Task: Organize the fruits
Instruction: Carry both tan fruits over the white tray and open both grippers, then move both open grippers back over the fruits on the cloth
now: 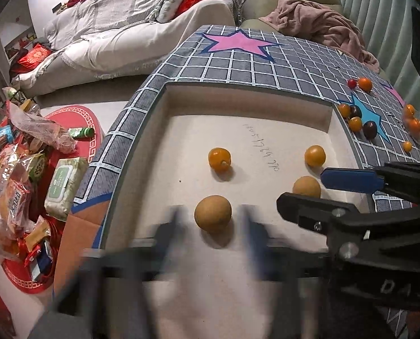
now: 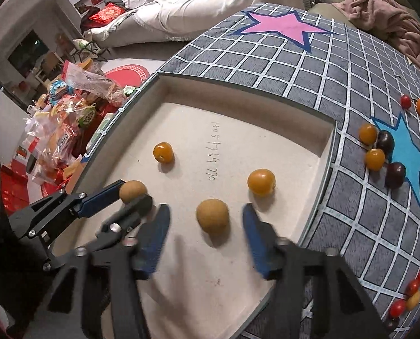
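Tan longans [image 1: 212, 212] [image 2: 212, 217] are straddled — not pinched — by the spread left gripper [image 1: 210, 223] and right gripper [image 2: 207, 234] inside the cardboard tray [image 2: 266, 107].

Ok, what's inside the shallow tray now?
Inside the tray: two orange tomatoes and two tan round fruits. Gripper bodies hide its near edge.

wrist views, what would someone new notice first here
Probably the shallow white tray sunk in a grey grid cloth, with four round fruits inside. Each gripper straddles a tan one with open jaws: the left gripper around its tan fruit, the right gripper around the other tan fruit. Next, the pink star at the far end and small tomatoes on the blue star.
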Demonstrator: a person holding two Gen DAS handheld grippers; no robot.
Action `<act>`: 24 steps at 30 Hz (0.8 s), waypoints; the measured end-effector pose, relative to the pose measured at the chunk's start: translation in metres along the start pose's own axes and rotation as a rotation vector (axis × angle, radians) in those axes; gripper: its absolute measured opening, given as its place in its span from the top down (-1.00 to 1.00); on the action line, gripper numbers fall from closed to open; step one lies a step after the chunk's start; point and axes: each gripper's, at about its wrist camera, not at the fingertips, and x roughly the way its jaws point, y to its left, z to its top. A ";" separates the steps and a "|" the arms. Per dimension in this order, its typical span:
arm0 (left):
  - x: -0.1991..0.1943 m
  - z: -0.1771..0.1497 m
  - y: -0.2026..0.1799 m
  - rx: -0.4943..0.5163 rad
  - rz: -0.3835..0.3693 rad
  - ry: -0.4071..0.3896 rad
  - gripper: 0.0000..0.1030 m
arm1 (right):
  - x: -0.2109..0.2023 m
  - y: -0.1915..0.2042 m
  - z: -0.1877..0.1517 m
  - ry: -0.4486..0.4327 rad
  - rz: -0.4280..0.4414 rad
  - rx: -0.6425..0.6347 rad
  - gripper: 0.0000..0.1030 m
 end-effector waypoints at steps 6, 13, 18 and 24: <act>-0.009 0.001 0.005 -0.016 0.023 -0.050 -0.72 | -0.014 -0.010 0.001 -0.028 0.021 0.056 -0.64; -0.039 0.004 0.000 -0.012 0.004 -0.096 -0.72 | -0.065 -0.019 -0.005 -0.143 0.031 0.081 -1.00; -0.070 0.007 -0.018 0.030 -0.042 -0.147 -0.72 | -0.109 -0.049 -0.023 -0.212 0.014 0.139 -1.00; -0.091 -0.005 -0.068 0.126 -0.134 -0.151 -0.72 | -0.145 -0.096 -0.067 -0.245 -0.116 0.211 -1.00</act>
